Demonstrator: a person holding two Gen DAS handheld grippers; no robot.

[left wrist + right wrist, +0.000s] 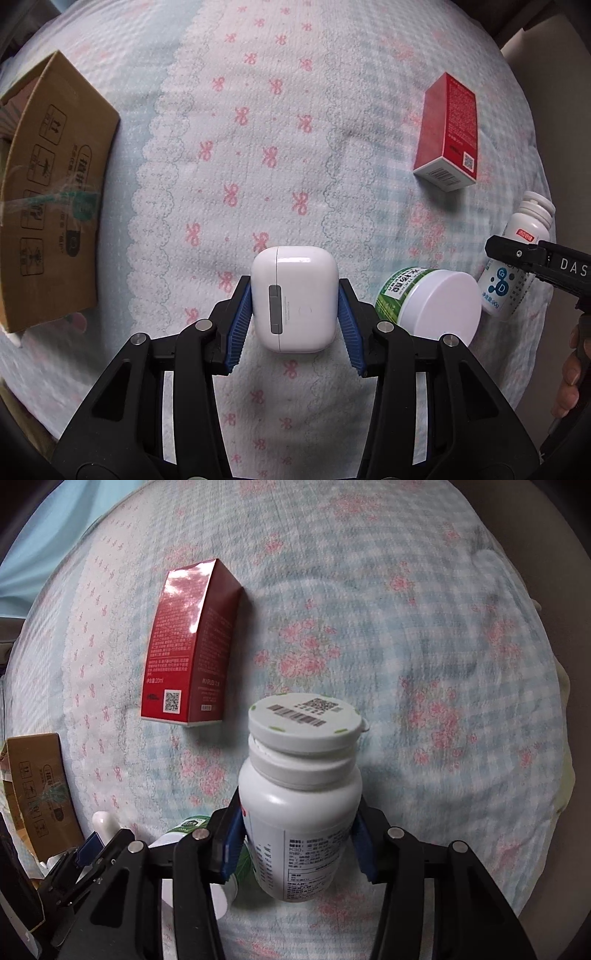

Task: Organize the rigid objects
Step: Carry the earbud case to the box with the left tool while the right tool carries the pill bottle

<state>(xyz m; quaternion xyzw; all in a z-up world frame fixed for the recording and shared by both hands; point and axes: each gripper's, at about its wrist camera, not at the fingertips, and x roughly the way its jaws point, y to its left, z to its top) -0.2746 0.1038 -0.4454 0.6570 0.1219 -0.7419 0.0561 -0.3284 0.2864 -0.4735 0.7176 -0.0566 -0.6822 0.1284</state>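
Note:
In the left wrist view my left gripper (294, 302) is shut on a white earbud case (295, 297), its blue pads pressed on both sides, above the bedsheet. A green-and-white jar (428, 304) lies on its side just right of it. In the right wrist view my right gripper (299, 832) is shut on a white pill bottle (301, 808) with a flat grey-white cap, held over the sheet. That bottle (517, 254) and the right gripper's black body also show at the right edge of the left view. A red carton (194, 646) (448, 131) lies flat on the sheet.
A brown cardboard box (55, 192) (40, 786) stands at the left edge of the bed. The floral bedsheet (266, 110) covers the whole surface. A person's fingers (569, 384) grip the right tool's handle at the right edge of the left view.

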